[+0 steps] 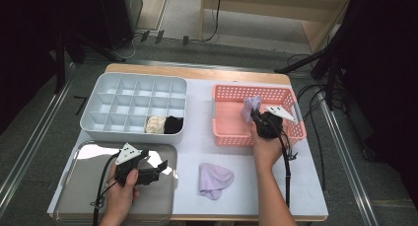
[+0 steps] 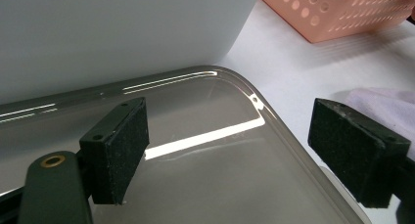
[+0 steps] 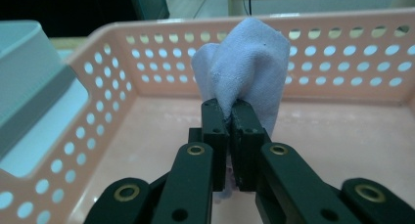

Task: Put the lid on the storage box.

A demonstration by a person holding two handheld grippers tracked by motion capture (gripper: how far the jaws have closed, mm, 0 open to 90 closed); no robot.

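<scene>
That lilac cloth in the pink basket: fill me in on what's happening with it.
A person works with a hand-held gripper in each hand. The right hand-held gripper is shut on a lilac cloth, holding it over the pink basket. The left hand-held gripper is open over the steel tray, holding nothing. A second lilac cloth lies on the table, and the grey divided box holds a cream item and a black item.

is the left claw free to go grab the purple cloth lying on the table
Probably yes. The left claw is open and holds nothing, hovering over the metal tray. The purple cloth on the table lies just past the tray's edge, with bare tabletop between and nothing in the way.
</scene>
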